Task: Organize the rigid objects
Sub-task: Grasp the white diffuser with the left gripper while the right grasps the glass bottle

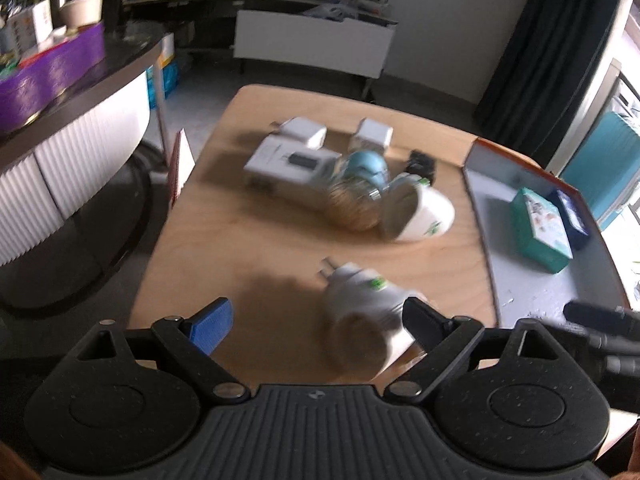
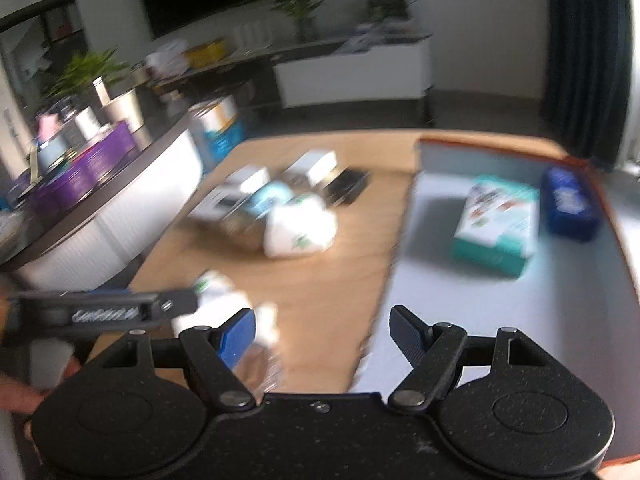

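Just ahead of our left hand-held gripper (image 1: 316,322), between its wide-open jaws and nearer the right finger, lies a white plug-in device (image 1: 366,300) on its side on the surface (image 1: 192,240), its two prongs pointing away from us. We judge it light, hard-shelled and smooth, so it may skid or roll if nudged; the rounded white body behind the prongs looks the safest place to pinch, across its width, never on the prongs. Its lower part looks like a clear or amber bottle, which we would treat as breakable.

Our right hand-held gripper (image 2: 322,330) is also open and empty, poised over the near edge of the tray (image 2: 480,312), with the device to its left.

The left view shows the prongs and the further cluster: white boxes, a blue-topped jar (image 1: 358,196) and a tipped white cup (image 1: 420,210). The right view shows the tray floor better, with a teal box (image 2: 496,224) and a dark blue case (image 2: 570,200) well ahead, and bare room nearer us. Both views are blurred, so labels stay unreadable
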`<state>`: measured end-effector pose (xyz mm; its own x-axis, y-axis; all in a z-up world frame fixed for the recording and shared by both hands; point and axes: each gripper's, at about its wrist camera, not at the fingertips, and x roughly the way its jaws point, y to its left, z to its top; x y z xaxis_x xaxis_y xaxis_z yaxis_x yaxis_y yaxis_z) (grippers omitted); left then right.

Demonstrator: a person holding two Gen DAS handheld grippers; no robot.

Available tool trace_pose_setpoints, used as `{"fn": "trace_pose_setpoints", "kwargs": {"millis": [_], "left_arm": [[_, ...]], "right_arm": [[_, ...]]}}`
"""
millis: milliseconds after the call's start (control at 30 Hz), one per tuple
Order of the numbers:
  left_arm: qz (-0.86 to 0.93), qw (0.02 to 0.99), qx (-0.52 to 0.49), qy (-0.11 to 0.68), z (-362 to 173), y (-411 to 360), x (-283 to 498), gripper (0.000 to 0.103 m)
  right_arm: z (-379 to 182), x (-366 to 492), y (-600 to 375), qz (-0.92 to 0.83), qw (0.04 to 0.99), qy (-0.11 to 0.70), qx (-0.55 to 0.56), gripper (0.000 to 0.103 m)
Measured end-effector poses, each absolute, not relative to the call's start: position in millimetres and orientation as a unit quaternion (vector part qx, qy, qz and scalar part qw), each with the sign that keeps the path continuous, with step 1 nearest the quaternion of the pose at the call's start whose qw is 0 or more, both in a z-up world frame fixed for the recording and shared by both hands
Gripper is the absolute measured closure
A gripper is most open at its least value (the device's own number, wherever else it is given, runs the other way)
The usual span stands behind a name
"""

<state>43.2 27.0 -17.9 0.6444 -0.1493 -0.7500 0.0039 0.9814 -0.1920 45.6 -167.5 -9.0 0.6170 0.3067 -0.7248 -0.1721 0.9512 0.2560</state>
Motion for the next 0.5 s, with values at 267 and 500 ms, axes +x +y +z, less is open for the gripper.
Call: {"fn": "trace_pose_setpoints", "kwargs": {"millis": [267, 500], "left_arm": [[-0.067, 0.905, -0.109, 0.405, -19.6, 39.2, 36.9, 0.008], [-0.084, 0.903, -0.096, 0.411, -28.2, 31.2, 39.9, 0.008]], "right_arm": [[-36.1, 53.8, -128.3, 0.171, 0.87, 0.459, 0.063, 0.015], [-48.5, 61.2, -124.7, 0.159, 0.871, 0.462, 0.042, 0.042]]}}
